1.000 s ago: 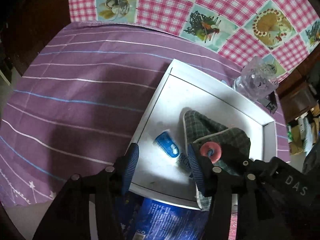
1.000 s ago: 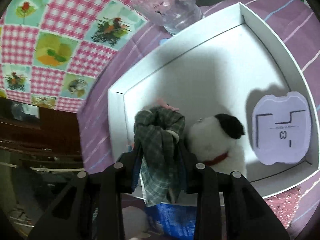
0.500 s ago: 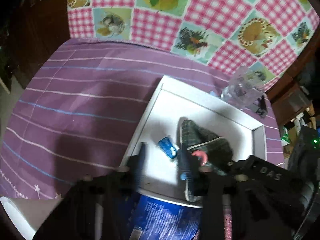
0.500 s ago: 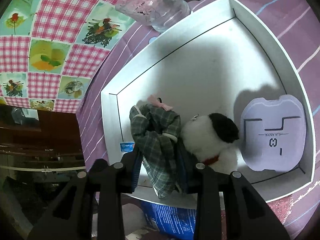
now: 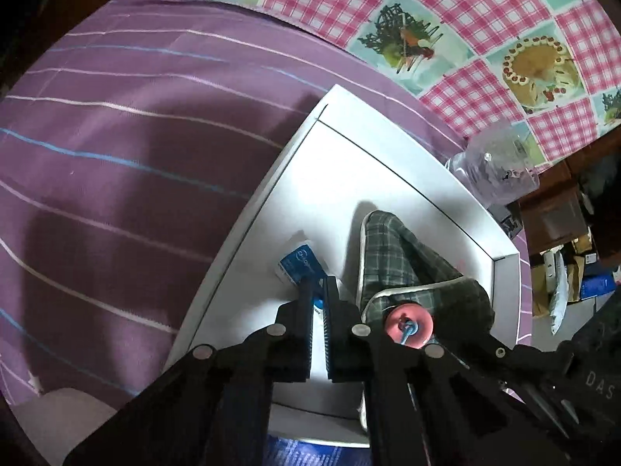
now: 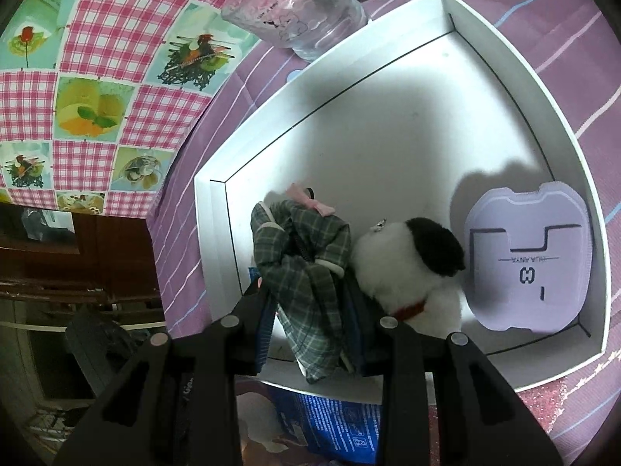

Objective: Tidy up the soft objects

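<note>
- Left gripper (image 5: 319,289) is dropping in, jaws now clamping the blue packet (image 5: 300,265) inside the white box (image 5: 403,178).
- Right gripper (image 6: 310,303) is squeezing the plaid pouch (image 6: 300,256); plush dog (image 6: 407,268) is sitting at its 3 o'clock.

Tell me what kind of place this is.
Probably a home, likely a dining or living room: a table under a purple striped cloth layered over a pink checked food-print cloth, dark wooden furniture beside it, and a patterned glass cup.
</note>
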Action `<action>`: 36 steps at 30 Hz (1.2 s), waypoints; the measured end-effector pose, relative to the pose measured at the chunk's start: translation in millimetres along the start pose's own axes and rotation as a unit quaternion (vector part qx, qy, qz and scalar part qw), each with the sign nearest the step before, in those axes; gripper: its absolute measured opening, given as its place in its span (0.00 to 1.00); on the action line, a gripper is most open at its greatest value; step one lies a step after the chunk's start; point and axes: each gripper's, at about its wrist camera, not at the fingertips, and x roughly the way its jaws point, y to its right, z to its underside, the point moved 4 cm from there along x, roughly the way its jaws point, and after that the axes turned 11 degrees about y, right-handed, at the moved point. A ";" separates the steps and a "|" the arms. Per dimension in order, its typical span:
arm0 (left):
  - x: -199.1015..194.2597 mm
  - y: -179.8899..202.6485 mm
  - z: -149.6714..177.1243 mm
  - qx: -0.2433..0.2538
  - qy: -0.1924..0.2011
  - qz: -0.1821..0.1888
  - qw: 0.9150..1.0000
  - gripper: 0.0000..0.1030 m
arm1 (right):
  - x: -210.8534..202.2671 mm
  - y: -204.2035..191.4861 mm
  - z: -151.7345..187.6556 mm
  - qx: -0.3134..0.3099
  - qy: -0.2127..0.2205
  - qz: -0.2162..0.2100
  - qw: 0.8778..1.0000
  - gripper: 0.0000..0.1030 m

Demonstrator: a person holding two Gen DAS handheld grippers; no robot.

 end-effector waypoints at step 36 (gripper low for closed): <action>-42.8 17.4 4.7 0.074 0.000 -0.080 0.994 0.04 | -35.9 -8.3 -11.8 -0.074 0.026 -0.023 0.997 0.20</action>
